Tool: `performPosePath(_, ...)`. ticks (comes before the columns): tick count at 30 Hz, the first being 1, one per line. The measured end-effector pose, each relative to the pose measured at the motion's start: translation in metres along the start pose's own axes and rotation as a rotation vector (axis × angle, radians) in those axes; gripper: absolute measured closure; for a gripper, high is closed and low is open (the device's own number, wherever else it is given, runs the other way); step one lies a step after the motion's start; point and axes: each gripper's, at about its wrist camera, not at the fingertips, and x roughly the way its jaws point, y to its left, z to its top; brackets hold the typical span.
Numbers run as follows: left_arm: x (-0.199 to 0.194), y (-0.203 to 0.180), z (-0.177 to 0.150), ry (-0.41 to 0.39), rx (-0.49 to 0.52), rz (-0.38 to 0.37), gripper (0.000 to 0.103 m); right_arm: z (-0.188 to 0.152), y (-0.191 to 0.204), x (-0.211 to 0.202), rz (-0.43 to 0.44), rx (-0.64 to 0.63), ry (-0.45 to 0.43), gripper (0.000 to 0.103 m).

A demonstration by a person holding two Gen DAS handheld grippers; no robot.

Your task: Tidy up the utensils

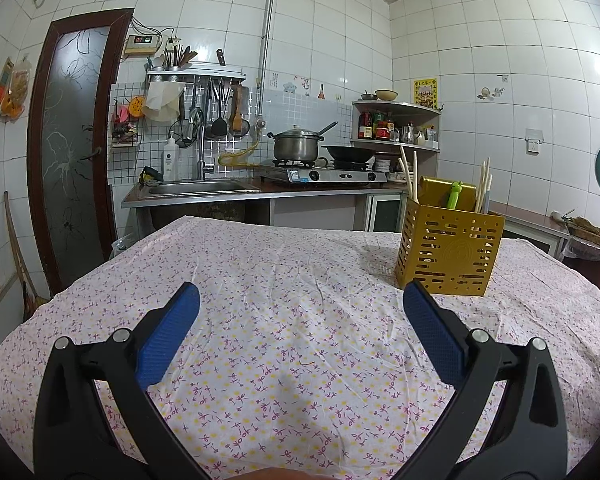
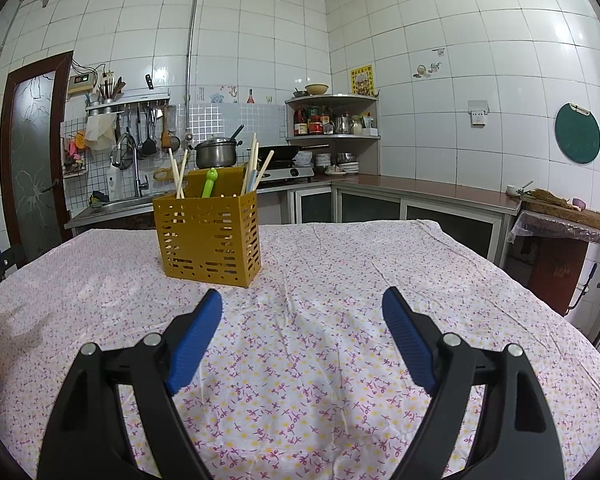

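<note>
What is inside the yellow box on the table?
Chopsticks and a green handle stick out of the yellow box. Their lower ends are hidden behind its slotted walls.

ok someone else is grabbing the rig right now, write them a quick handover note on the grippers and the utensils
Left gripper: open, empty, above the floral tablecloth.
Right gripper: open, empty, above the same cloth.
Yellow slotted utensil holder stands upright on the table, ahead of both grippers. Inside it: chopsticks in the left part, a green-handled utensil in the middle, more chopsticks on the right.
Done: every utensil in view on the table is already in the holder.
Left: no loose utensils show on the cloth in either view; check outside the views before finishing.
</note>
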Motion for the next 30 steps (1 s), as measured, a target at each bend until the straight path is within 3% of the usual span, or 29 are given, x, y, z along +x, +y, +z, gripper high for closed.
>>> performPosePath(30, -0.0009, 0.0006, -0.0009, 0.002, -0.011, 0.000, 0.005, -0.0006, -0.0016, 0.0015, -0.002, 0.001, 0.000, 0.022)
